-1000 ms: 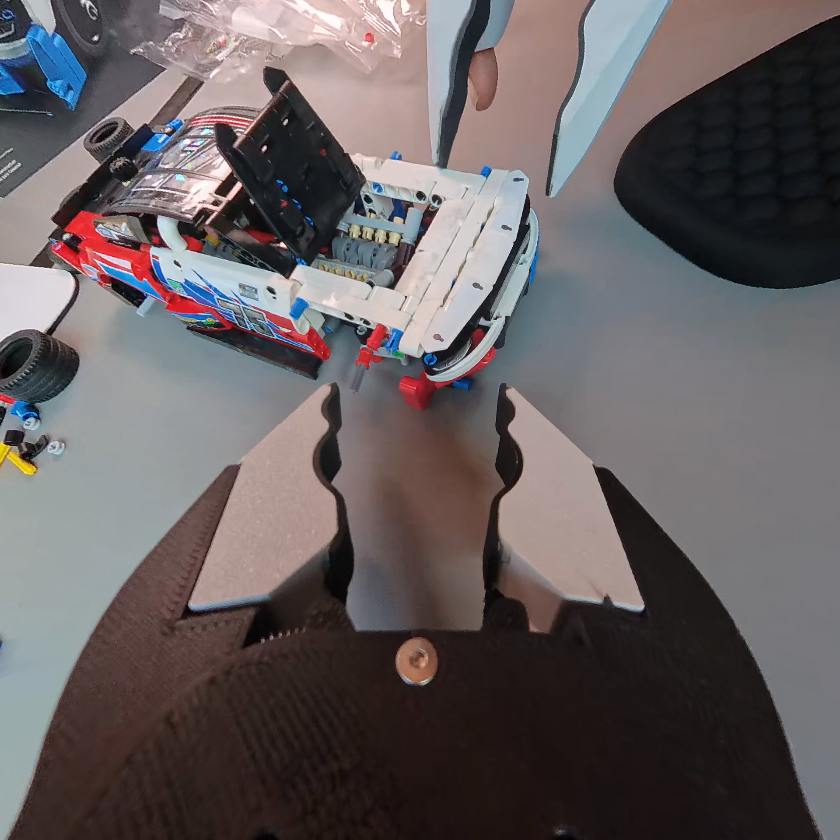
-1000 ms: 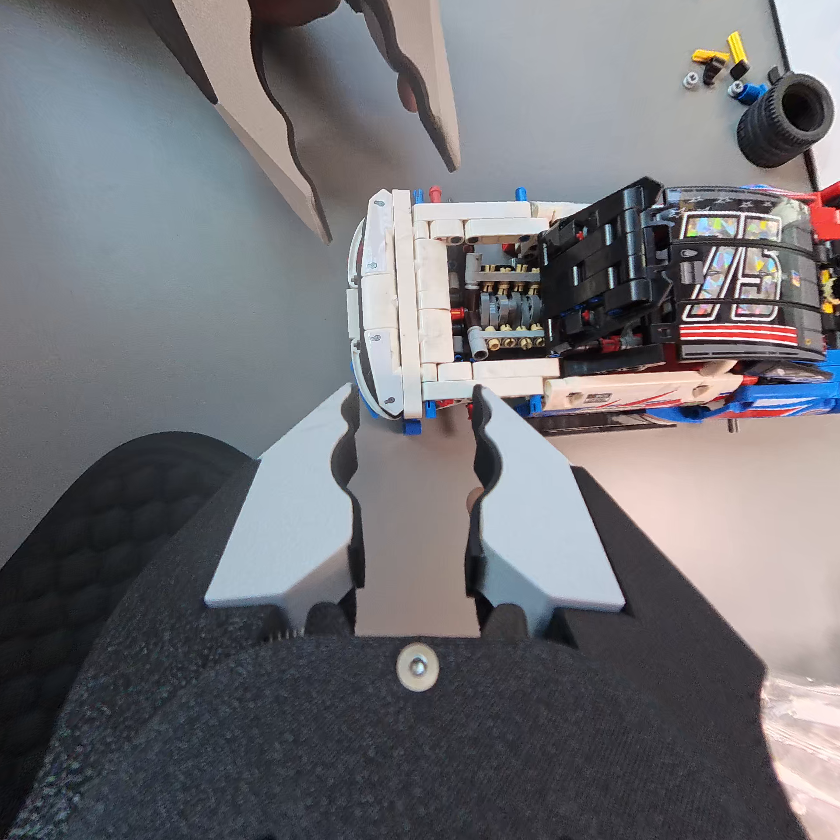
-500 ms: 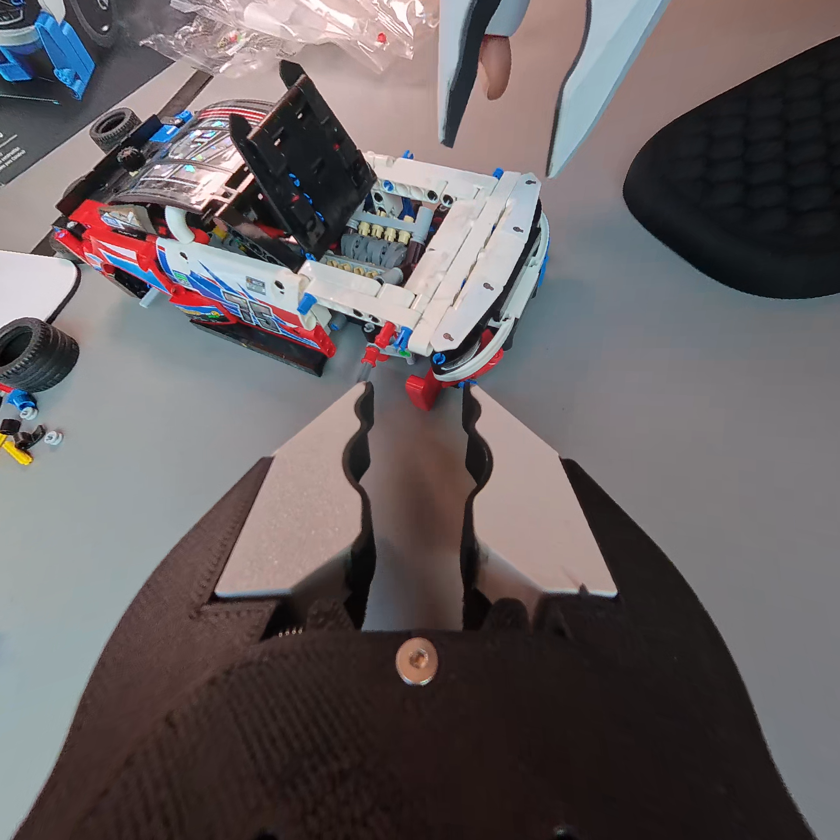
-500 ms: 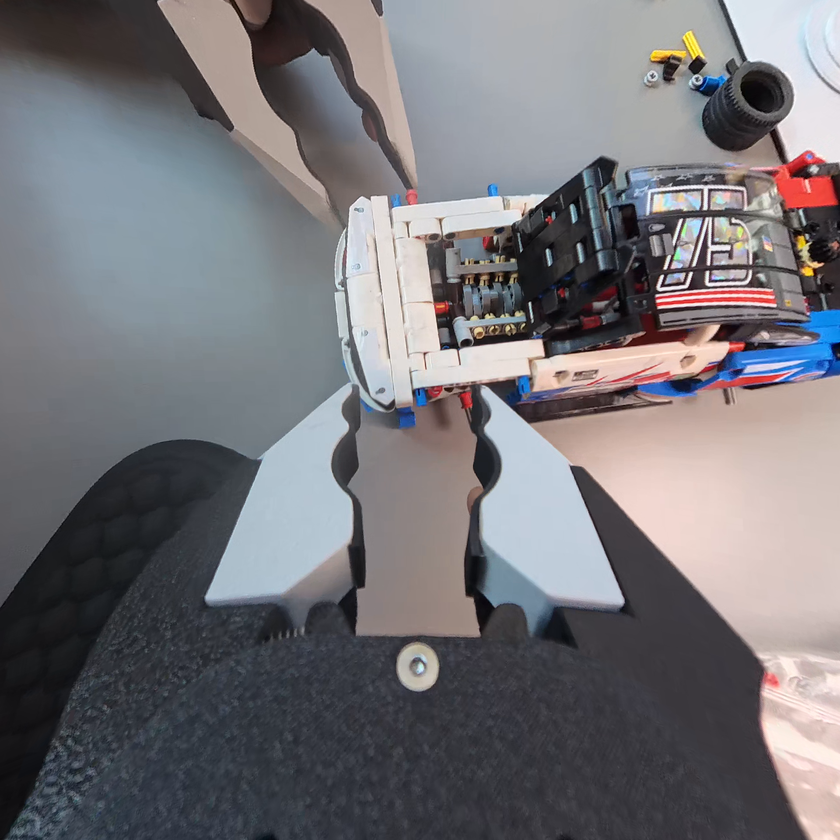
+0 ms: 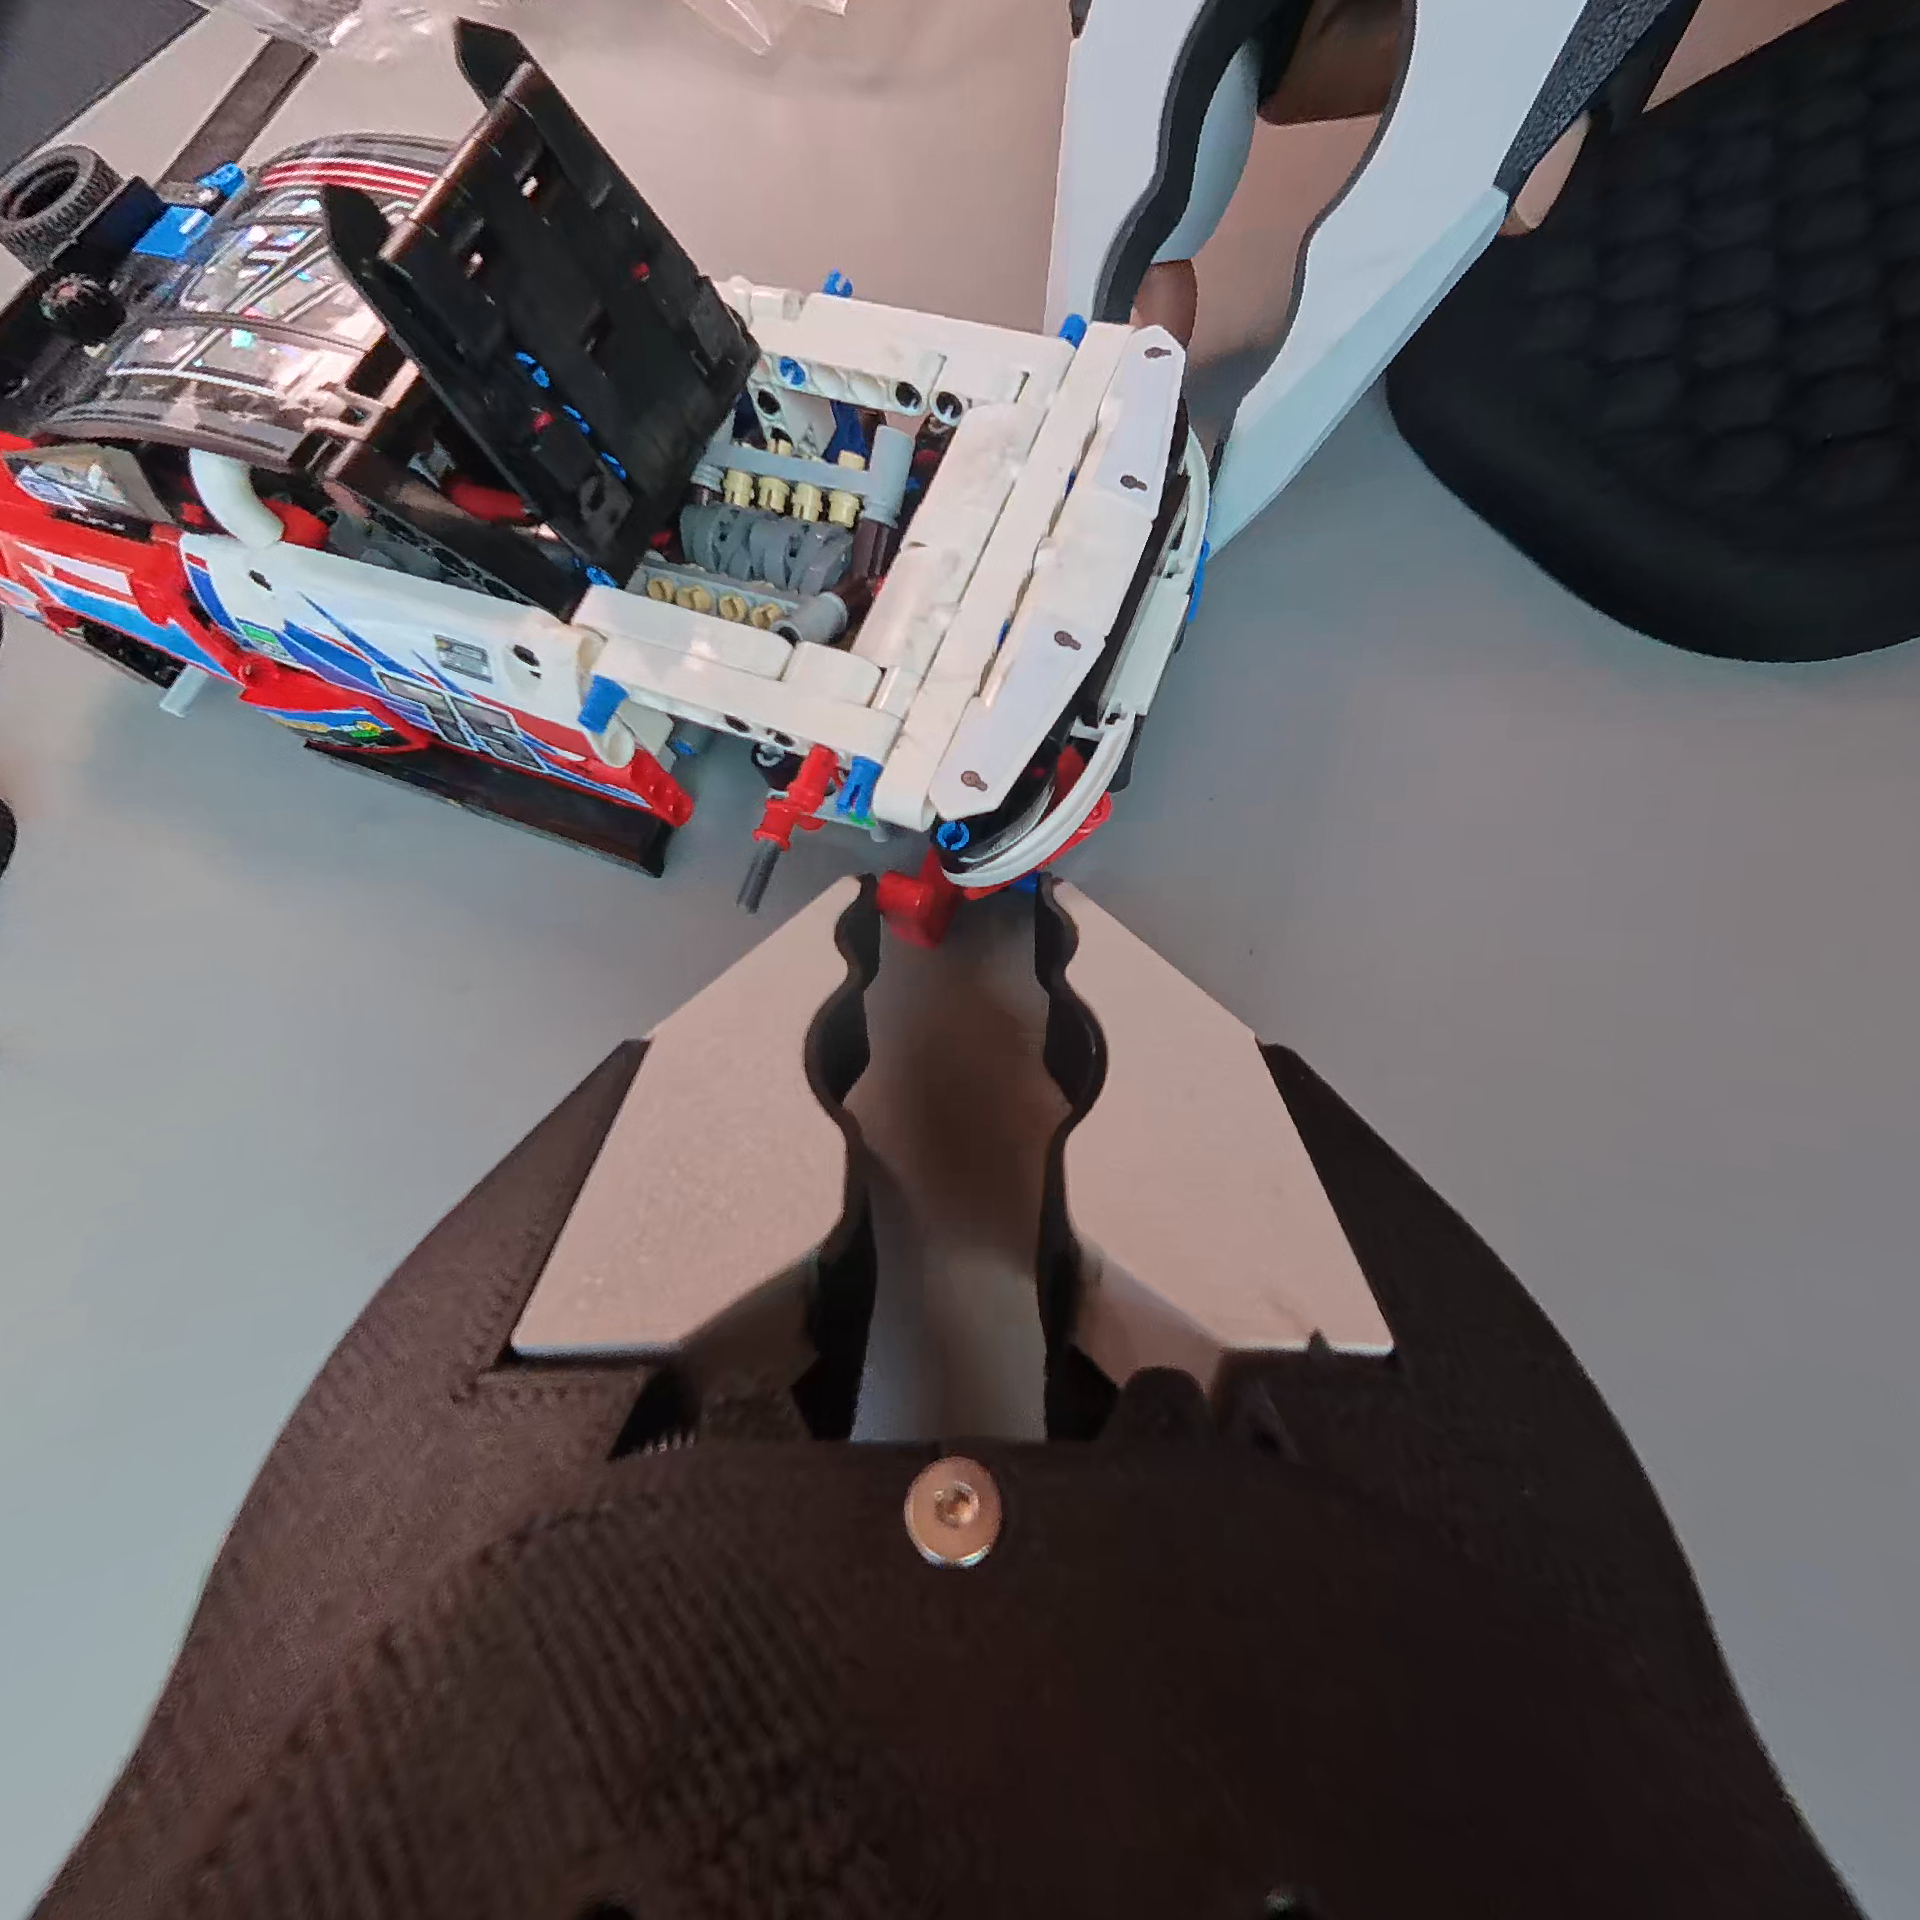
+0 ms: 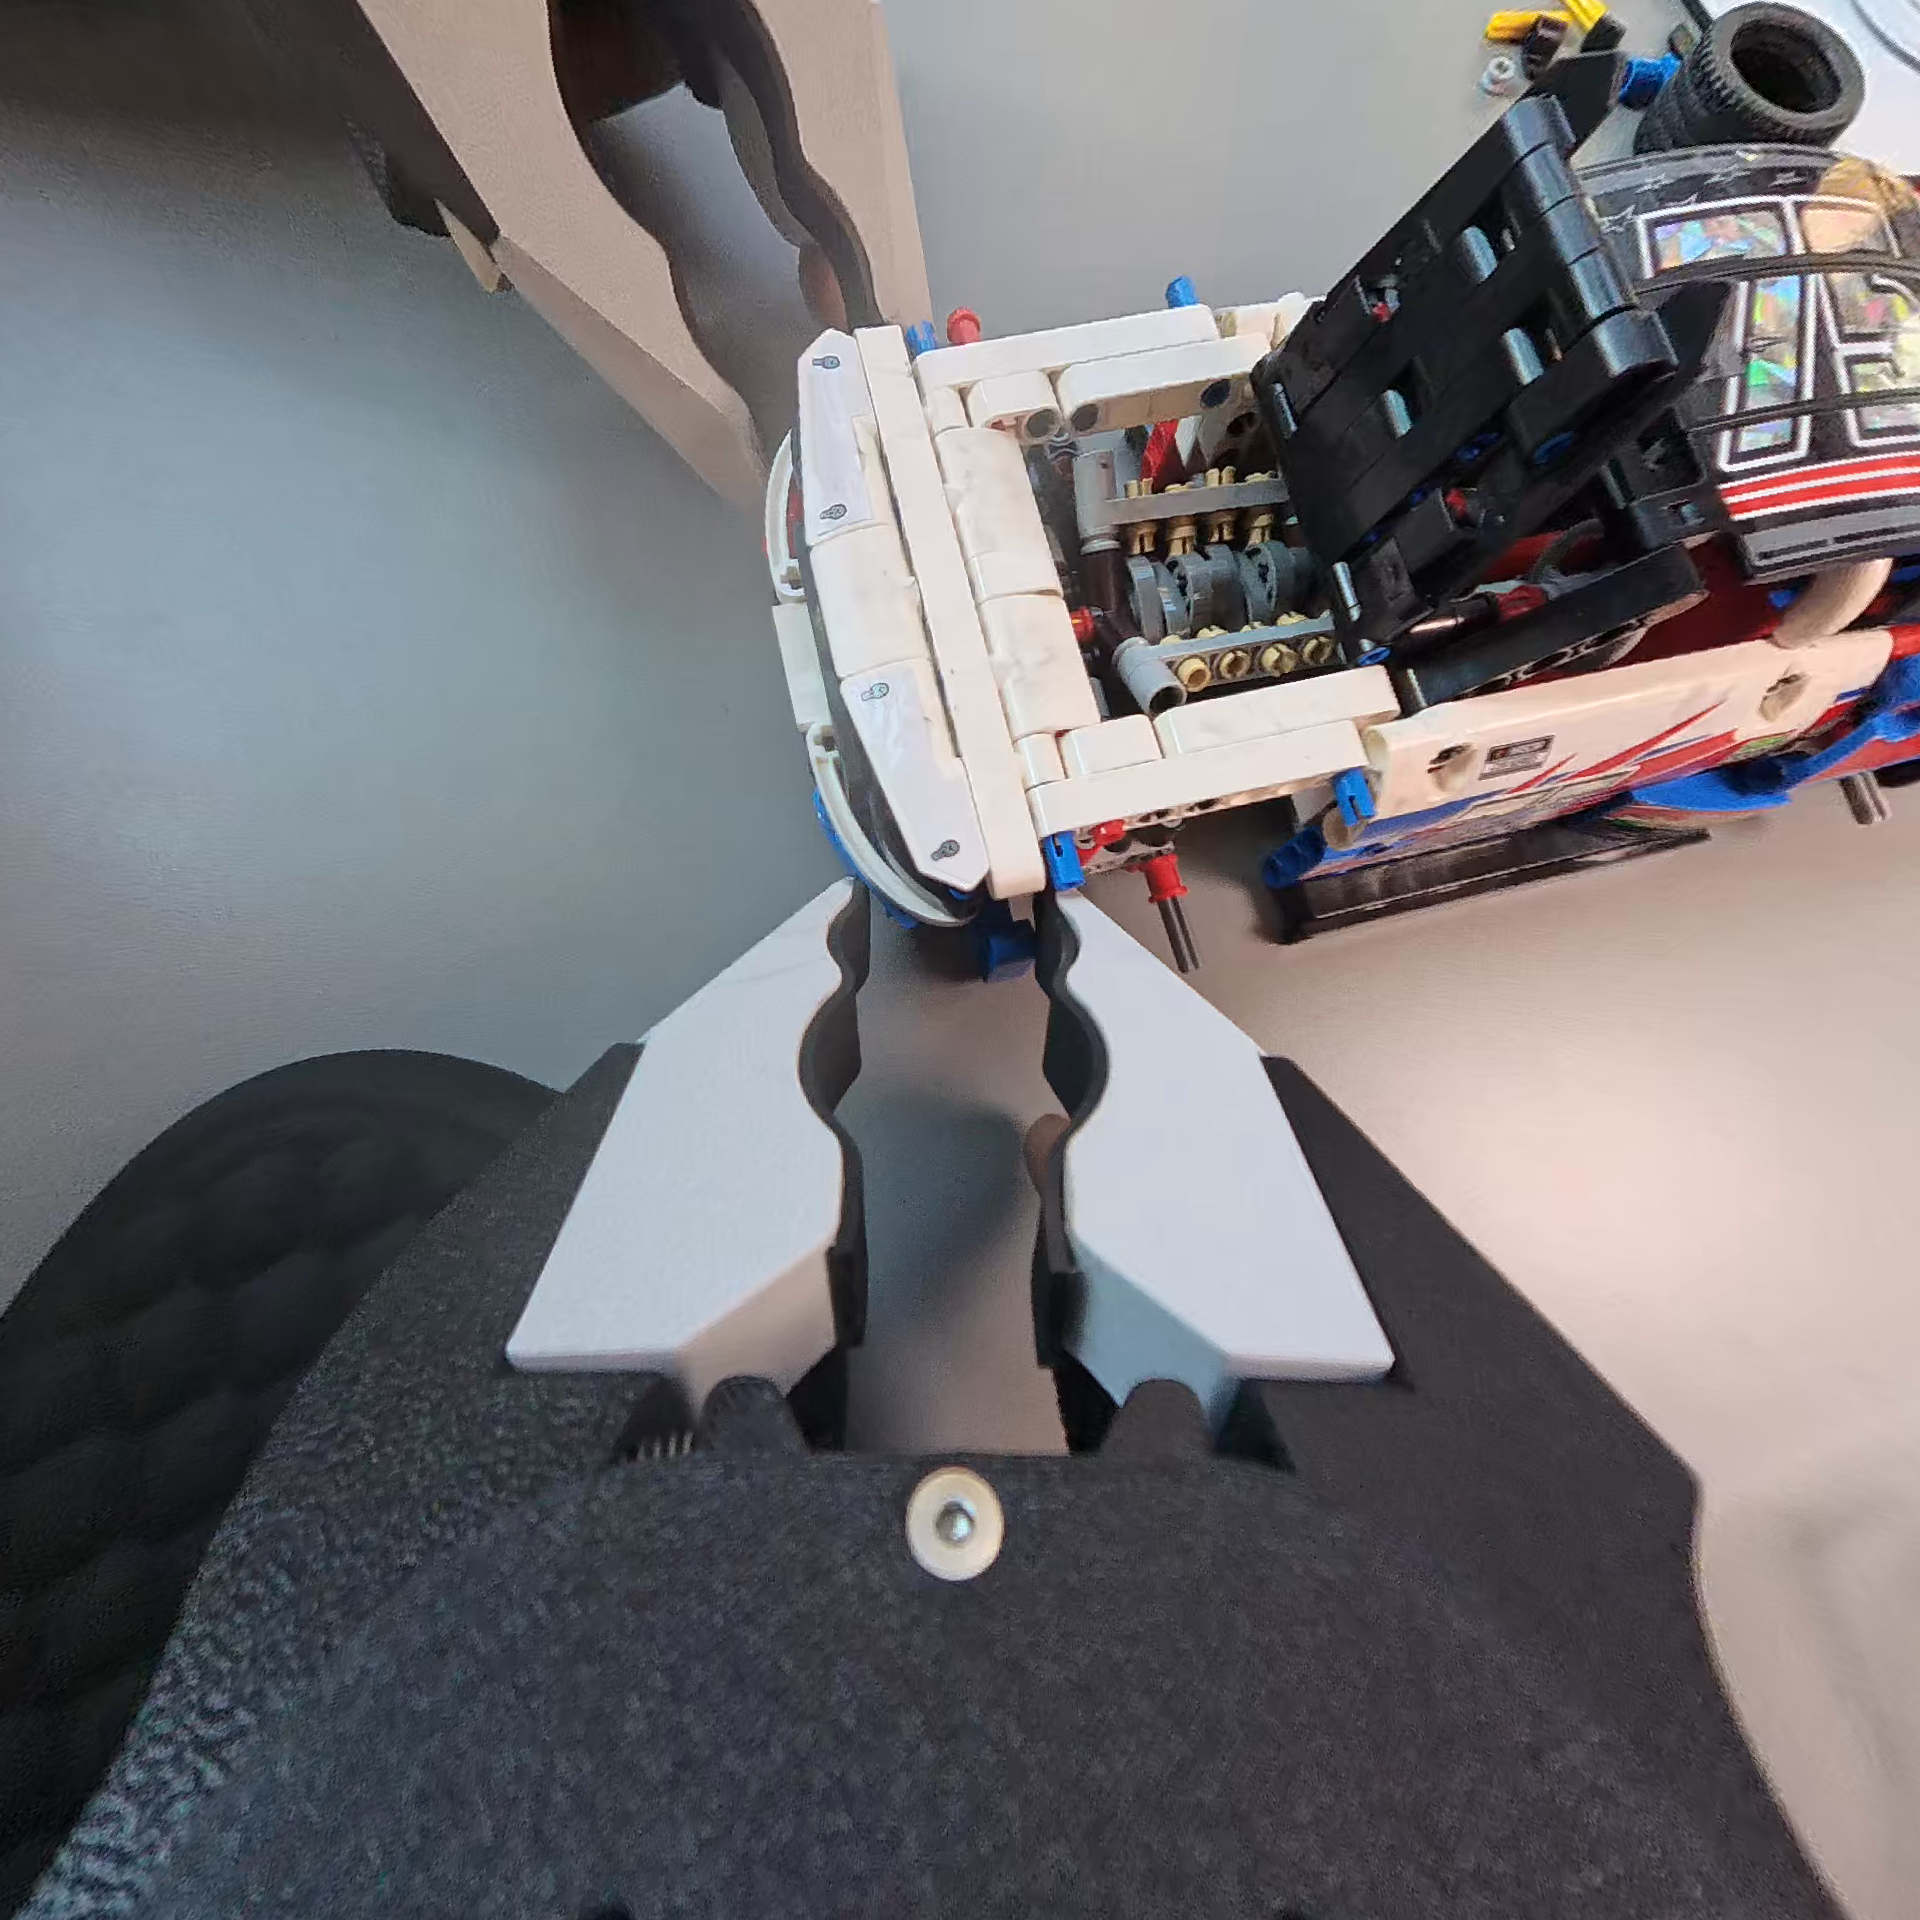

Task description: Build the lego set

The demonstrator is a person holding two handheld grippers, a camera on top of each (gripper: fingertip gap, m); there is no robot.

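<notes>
The lego car (image 5: 997, 582) stands on the grey table with its white front toward me, its black hood (image 5: 540, 343) raised and the engine showing. My left gripper (image 5: 951, 894) is open, with its tips on either side of a red piece (image 5: 914, 909) at the car's front corner. My right gripper (image 6: 943, 902) is open at the opposite front corner, with a blue piece (image 6: 1000, 948) between its tips. I cannot tell whether either gripper touches the car. The right gripper's white fingers (image 5: 1361, 281) show behind the car in the left wrist view. The left gripper's beige fingers (image 6: 623, 270) show in the right wrist view.
A black honeycomb cushion (image 5: 1683, 395) lies right of the car and also shows in the right wrist view (image 6: 156, 1299). A loose tyre (image 6: 1766, 88) and small loose parts (image 6: 1538, 26) lie past the car's roof. A small tyre (image 5: 52, 197) sits by the car's rear. My hands' fingertips stand some 9 cm from each other.
Both grippers have moved in to the car's front corners from opposite sides. The left gripper's jaws have narrowed. The car now fills more of both views.
</notes>
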